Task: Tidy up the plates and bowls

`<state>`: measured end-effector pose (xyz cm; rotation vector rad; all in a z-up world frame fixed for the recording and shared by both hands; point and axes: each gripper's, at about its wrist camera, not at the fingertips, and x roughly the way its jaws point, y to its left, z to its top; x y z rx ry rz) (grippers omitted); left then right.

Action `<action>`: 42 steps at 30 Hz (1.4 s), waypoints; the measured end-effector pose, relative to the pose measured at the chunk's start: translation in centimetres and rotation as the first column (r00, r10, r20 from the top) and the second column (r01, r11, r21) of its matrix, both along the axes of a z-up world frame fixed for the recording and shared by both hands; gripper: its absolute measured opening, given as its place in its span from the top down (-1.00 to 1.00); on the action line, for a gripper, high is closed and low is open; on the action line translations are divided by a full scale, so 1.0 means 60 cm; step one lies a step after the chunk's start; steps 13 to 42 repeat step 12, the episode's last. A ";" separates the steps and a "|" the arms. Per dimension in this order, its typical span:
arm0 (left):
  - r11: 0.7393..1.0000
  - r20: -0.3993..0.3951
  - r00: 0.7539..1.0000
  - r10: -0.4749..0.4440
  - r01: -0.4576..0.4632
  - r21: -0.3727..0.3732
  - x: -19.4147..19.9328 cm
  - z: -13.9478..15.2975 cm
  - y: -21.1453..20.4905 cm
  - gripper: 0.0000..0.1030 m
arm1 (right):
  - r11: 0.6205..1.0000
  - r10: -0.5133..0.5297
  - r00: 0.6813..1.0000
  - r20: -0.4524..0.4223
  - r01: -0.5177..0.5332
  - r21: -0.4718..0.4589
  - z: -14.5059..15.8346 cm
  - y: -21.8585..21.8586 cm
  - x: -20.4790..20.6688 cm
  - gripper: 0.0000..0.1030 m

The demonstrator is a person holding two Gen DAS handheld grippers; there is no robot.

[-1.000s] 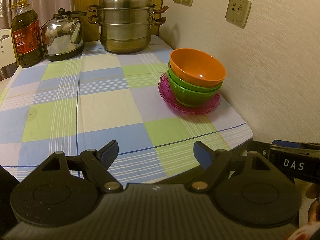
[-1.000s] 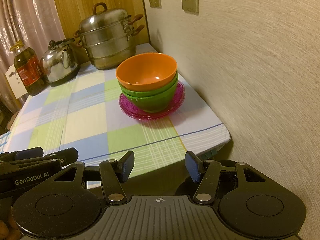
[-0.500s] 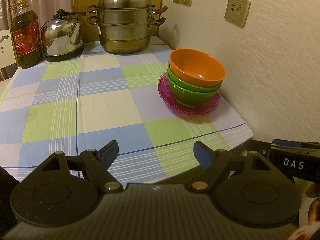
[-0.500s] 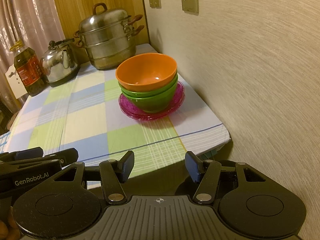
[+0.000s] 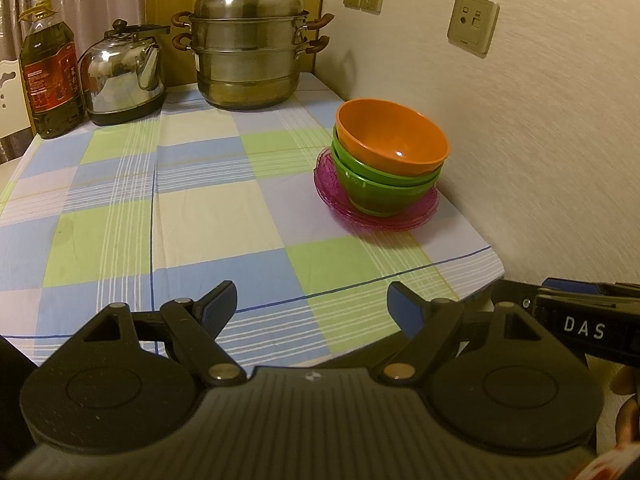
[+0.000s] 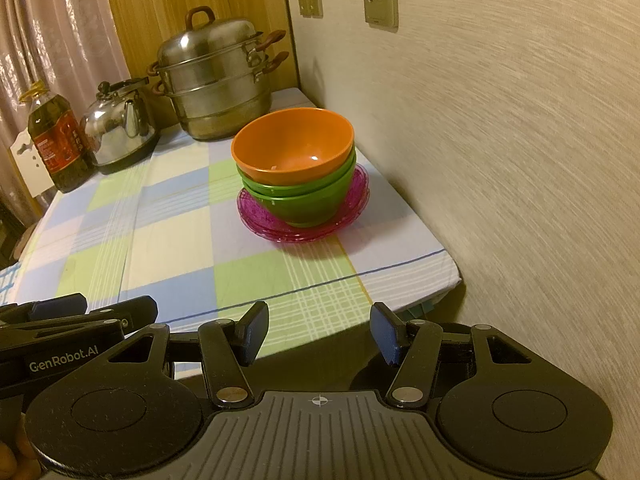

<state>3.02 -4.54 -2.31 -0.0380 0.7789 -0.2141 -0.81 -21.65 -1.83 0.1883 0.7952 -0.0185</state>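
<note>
While angled down at the stacked bowls [image 5: 390, 160], both grippers [image 5: 310, 306] [image 6: 318, 330] side by side, jaws released, empty.

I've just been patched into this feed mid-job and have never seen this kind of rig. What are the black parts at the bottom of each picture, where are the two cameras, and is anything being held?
There is no robot arm: a person holds one two-finger tool in each hand, with a fisheye camera on each looking forward along the fingers. The black parts low in each picture are that tool's own body and fingers. One view shows the left tool, the other the right tool. Both stand open and hold nothing, hanging at the near edge of the table.

On the checked cloth sits an orange bowl nested in green bowls, on a stack of pink plates near the wall. At the back stand a steamer pot, a kettle and an oil bottle.
</note>
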 end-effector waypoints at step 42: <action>1.000 0.009 1.000 -0.013 0.013 -0.007 0.002 -0.003 0.001 -0.57 | 1.000 0.000 1.000 0.001 0.000 -0.005 0.002 -0.001 0.003 -0.10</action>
